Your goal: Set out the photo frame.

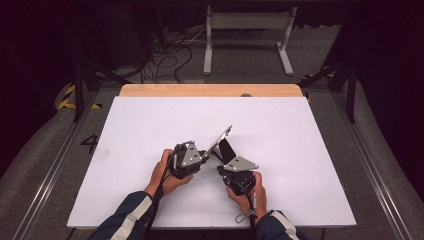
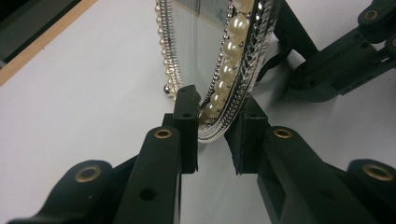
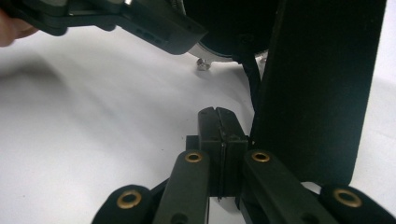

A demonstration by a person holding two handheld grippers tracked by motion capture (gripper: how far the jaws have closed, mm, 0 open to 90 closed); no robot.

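A silver picture frame [image 2: 229, 70] edged with pearls stands tilted on the white table [image 1: 150, 125], near the middle of its front half. My left gripper [image 2: 217, 126] is shut on the frame's lower rim, one pad on the glass side and the other behind the rim. In the high view the frame [image 1: 220, 139] leans between both hands. Its black easel stand [image 3: 317, 84] hangs behind it, just right of my right gripper [image 3: 218, 126]. That gripper is shut with nothing between its pads, its tips beside the stand's edge. The left gripper's body [image 3: 140, 23] crosses the top of the right gripper view.
A wooden strip [image 1: 210, 90] runs along the table's far edge. Beyond it stand a white metal frame [image 1: 247, 35] and loose cables [image 1: 165, 57] on the floor. Both sleeved forearms come in at the table's front edge.
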